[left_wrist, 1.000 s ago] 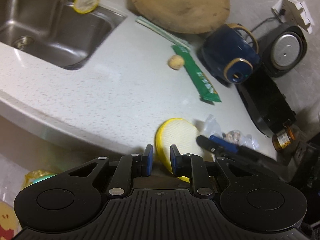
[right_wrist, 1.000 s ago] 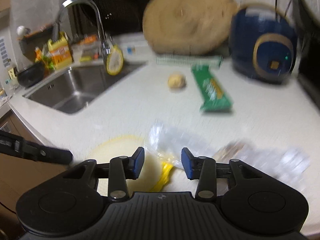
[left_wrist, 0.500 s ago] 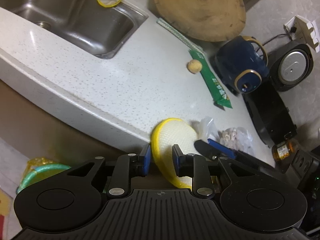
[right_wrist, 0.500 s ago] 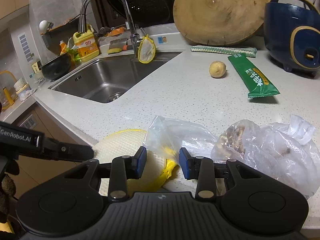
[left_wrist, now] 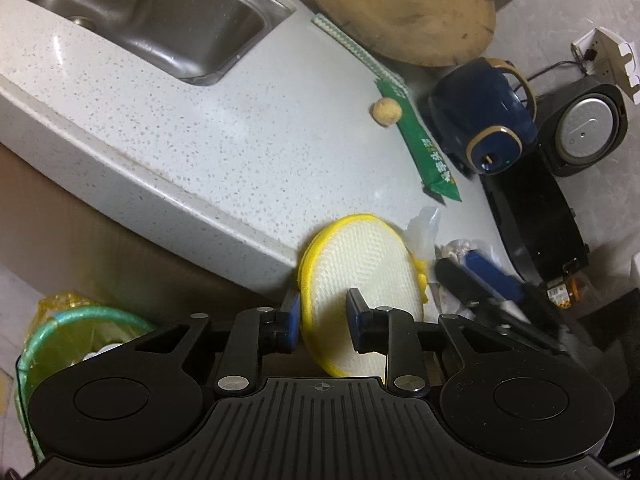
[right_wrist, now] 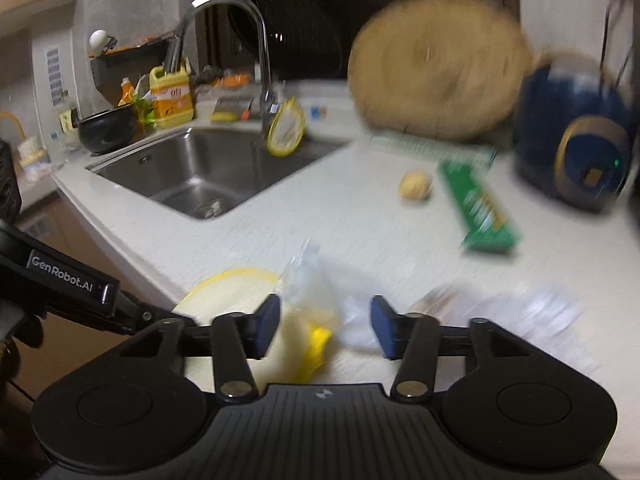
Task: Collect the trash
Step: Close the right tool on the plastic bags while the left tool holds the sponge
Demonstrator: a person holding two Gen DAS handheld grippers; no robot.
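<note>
White speckled counter [left_wrist: 208, 128], steel sink [left_wrist: 152, 12] set in at far left w/ faucet [right_wrist: 240, 40] behind. Round wooden board [left_wrist: 404, 4] leaning at back, navy cooker [left_wrist: 484, 120] just right of it. Bin w/ yellow liner [left_wrist: 76, 332] on floor below counter edge. Green wrapper [left_wrist: 428, 148] lying flat mid-counter, small tan lump [left_wrist: 386, 111] just beside its far end. Yellow-rimmed mesh pad [left_wrist: 360, 276] overhanging near counter edge. Clear plastic bag [right_wrist: 316, 280] crumpled right beside pad, blurred. Left gripper [left_wrist: 323, 318] opening, pad's rim between jaws, pads not pressing that can be seen. Right gripper [right_wrist: 325, 329] opening, bag between jaws, not clamped.
</note>
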